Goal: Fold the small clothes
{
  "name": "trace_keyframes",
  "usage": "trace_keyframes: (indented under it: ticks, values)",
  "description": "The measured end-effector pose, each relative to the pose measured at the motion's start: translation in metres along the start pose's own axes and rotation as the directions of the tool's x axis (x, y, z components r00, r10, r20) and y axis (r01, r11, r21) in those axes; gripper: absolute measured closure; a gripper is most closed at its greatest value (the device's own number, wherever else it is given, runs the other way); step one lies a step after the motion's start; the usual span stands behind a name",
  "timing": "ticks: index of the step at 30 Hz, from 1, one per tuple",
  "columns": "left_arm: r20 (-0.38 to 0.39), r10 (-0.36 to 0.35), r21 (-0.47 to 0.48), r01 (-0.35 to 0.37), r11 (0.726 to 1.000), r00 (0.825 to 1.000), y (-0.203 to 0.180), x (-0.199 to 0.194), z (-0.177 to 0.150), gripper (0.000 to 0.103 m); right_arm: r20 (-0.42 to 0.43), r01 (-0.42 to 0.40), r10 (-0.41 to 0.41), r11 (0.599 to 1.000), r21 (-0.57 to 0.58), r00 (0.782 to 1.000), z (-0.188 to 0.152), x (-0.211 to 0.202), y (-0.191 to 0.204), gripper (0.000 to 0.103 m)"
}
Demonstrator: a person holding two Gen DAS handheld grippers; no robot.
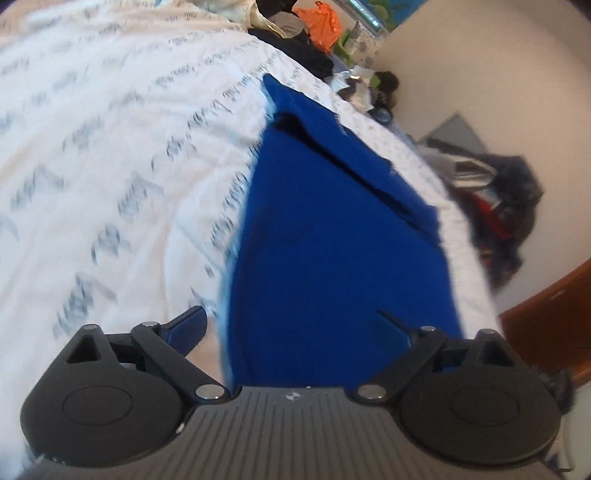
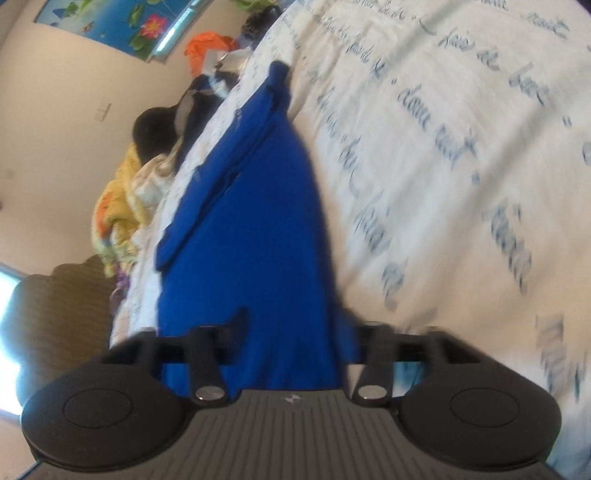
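Note:
A royal blue garment lies stretched along a bed with a white sheet printed with grey script; a folded flap runs along its far side. My left gripper is wide open, its fingers either side of the garment's near edge, holding nothing. In the right wrist view the same blue garment runs away from the camera. My right gripper is open, its blurred fingers straddling the garment's near end.
The sheet spreads wide beside the garment. Piles of clothes, an orange bag and clutter lie past the bed's far end. A yellow quilt sits by the wall. A wooden board borders the bed.

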State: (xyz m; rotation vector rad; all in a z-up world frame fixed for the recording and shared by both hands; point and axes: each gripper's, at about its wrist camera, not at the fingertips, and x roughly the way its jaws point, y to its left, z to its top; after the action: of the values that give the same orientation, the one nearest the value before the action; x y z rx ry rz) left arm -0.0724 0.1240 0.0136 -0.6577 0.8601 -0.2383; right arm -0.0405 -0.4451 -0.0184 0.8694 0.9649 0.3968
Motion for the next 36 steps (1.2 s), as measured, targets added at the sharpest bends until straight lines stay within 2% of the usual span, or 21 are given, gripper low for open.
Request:
trace_keyframes:
  ticks: [3,4,6,7,8,10,12,14,18,19,20,21,22,23,26,28,29,31,33,34,36]
  values:
    - [-0.011,-0.052,-0.032,0.052,0.998,0.999,-0.003,-0.005,-0.018,0.014,-0.071,-0.044,0.045,0.999,0.014,0.996,-0.023,0.004,0.004,0.039]
    - [-0.009,-0.061,-0.036,0.061,0.998,0.998,-0.003,-0.004,-0.02,0.02,-0.084,-0.062,0.064,0.998,0.021,0.994,-0.029,0.007,0.005,0.039]
    - [-0.037,-0.045,-0.029,0.044,0.999,0.998,-0.005,0.002,-0.021,0.061,-0.094,-0.061,0.061,0.998,0.005,0.994,-0.036,0.012,0.008,0.047]
    - [-0.073,-0.007,-0.027,0.006,1.0,0.997,-0.004,0.009,-0.021,0.097,-0.118,-0.021,0.02,1.0,-0.012,0.993,-0.037,0.017,0.009,0.08]
    - [-0.068,0.002,-0.03,-0.004,1.0,0.998,-0.001,0.011,-0.02,0.093,-0.133,0.0,-0.005,0.999,-0.035,0.991,-0.039,0.021,0.009,0.099]
    - [-0.06,0.026,0.003,-0.026,1.0,0.998,-0.001,0.005,-0.018,0.094,-0.113,0.018,-0.026,0.998,-0.064,0.993,-0.038,0.017,0.012,0.099]
    - [-0.042,0.074,0.084,-0.07,0.994,0.996,-0.005,-0.006,-0.018,0.094,-0.072,0.072,-0.081,0.991,-0.111,0.994,-0.038,0.004,0.016,0.099]
    - [-0.043,0.083,0.129,-0.077,0.989,0.996,0.0,-0.009,-0.023,0.092,-0.053,0.101,-0.108,0.988,-0.119,0.993,-0.04,-0.006,0.009,0.099]
    - [-0.004,0.102,0.178,-0.1,0.979,0.995,-0.008,-0.018,-0.022,0.084,-0.035,0.072,-0.076,0.991,-0.111,0.996,-0.044,-0.007,0.003,0.098]
    - [0.04,0.126,0.199,-0.131,0.971,0.991,-0.015,-0.025,-0.019,0.073,-0.032,0.099,-0.102,0.99,-0.101,0.994,-0.04,-0.009,0.006,0.096]
    - [0.084,0.131,0.235,-0.148,0.961,0.988,-0.024,-0.031,-0.016,0.051,0.002,0.141,-0.141,0.985,-0.098,0.99,-0.035,-0.013,0.012,0.093]
    - [0.123,0.124,0.277,-0.154,0.949,0.985,-0.034,-0.034,-0.011,0.036,0.066,0.181,-0.175,0.977,-0.111,0.982,-0.029,-0.018,0.021,0.09]
    - [0.158,0.114,0.312,-0.159,0.937,0.981,-0.046,-0.031,-0.006,0.015,0.13,0.209,-0.19,0.965,-0.158,0.973,-0.023,-0.019,0.033,0.089]
    - [0.197,0.103,0.348,-0.167,0.922,0.975,-0.06,-0.023,0.001,0.009,0.17,0.219,-0.185,0.953,-0.21,0.968,-0.014,-0.014,0.047,0.089]
    - [0.213,0.097,0.432,-0.182,0.883,0.972,-0.095,0.034,0.018,0.014,0.193,0.215,-0.159,0.922,-0.321,0.968,0.015,0.037,0.09,0.089]
    - [0.186,0.154,0.426,-0.221,0.878,0.97,-0.108,0.084,0.029,0.022,0.196,0.225,-0.159,0.894,-0.387,0.968,0.032,0.088,0.112,0.087]
    - [0.171,0.195,0.418,-0.25,0.873,0.966,-0.113,0.107,0.033,0.026,0.202,0.266,-0.198,0.877,-0.401,0.959,0.04,0.116,0.119,0.086]
    - [0.171,0.253,0.418,-0.303,0.857,0.952,-0.118,0.137,0.035,0.023,0.219,0.367,-0.298,0.817,-0.446,0.929,0.047,0.166,0.131,0.086]
    - [0.244,0.303,0.462,-0.385,0.799,0.921,-0.118,0.151,0.025,0.0,0.338,0.454,-0.317,0.738,-0.499,0.886,0.04,0.19,0.143,0.082]
    - [0.247,0.334,0.484,-0.414,0.771,0.91,-0.119,0.156,0.021,0.0,0.377,0.486,-0.323,0.707,-0.513,0.868,0.035,0.196,0.147,0.08]
    - [0.243,0.323,0.489,-0.403,0.774,0.915,-0.117,0.153,0.02,0.0,0.43,0.529,-0.325,0.65,-0.545,0.842,0.021,0.201,0.149,0.08]
